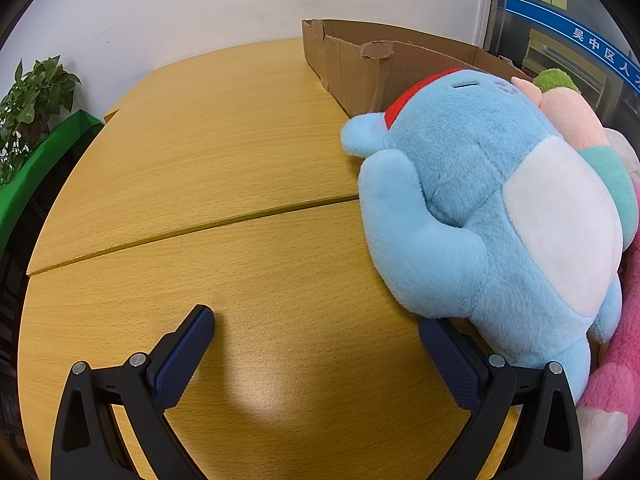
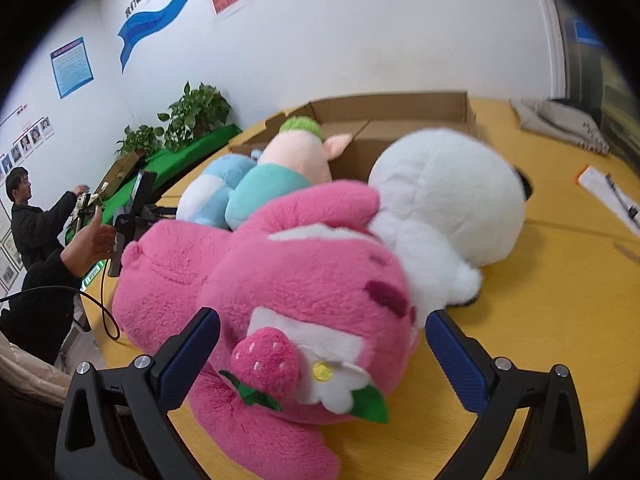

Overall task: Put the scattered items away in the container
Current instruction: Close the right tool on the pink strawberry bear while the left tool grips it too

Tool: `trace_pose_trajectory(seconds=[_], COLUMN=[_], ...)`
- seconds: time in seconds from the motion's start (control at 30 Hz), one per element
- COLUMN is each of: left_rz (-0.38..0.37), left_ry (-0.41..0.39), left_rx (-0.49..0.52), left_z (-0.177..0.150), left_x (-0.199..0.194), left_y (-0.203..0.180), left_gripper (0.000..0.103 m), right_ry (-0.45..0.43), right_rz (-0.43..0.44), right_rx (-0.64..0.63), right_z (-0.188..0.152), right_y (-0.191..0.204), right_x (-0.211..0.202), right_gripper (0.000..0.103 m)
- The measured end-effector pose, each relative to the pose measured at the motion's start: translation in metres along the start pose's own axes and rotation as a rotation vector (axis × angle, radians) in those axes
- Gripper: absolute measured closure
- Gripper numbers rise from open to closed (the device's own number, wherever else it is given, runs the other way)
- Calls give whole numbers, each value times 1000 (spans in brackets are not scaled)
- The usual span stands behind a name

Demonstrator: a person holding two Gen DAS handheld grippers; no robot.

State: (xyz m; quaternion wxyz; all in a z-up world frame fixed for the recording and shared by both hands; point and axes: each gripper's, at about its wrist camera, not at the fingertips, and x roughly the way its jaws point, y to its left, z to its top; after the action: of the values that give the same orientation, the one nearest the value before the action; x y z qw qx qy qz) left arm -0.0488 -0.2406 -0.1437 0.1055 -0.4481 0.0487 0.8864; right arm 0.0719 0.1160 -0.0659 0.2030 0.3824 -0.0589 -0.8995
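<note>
White characters "吴中区人" on the blue band (image 1: 576, 28) across the glass; other wall signs illegible.

White walls (image 2: 360, 40), wooden table (image 1: 200, 160), potted plants (image 2: 196, 114), posters (image 2: 72, 66)

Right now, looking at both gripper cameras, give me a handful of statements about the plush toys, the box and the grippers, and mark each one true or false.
1. The right gripper is open with the pink plush between its fingers. True.
2. The left gripper is shut on the blue plush. False: it is open, with only bare wooden table between its fingers; the plush lies against its right finger.
3. The cardboard box already holds the white plush. False: that plush lies on the table in front of the box.
4. The pink plush has a strawberry sewn on it. True.
5. The blue plush has a white belly. True.
</note>
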Motion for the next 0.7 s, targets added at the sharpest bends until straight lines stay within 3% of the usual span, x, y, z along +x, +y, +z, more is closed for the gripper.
trace_pose_trajectory(seconds=[0.1,0.37,0.6,0.7], left_rz=[0,25,-50,-84], left_ry=[0,48,-210,-263], left_rx=[-1,-43,-184,-191], left_z=[0,-13,-41,-43], left_x=[0,-14,-140,-181], left_y=[0,-12,-65,-106], left_gripper=[0,1,0,0], right_ry=[31,-4,-13,4], right_rz=[17,2,-2,3], right_rx=[19,104,154,178], right_z=[-6,-12,-16,-16], right_y=[-1,-3,-4,-5], right_x=[14,18,22,25], right_gripper=[0,0,0,0])
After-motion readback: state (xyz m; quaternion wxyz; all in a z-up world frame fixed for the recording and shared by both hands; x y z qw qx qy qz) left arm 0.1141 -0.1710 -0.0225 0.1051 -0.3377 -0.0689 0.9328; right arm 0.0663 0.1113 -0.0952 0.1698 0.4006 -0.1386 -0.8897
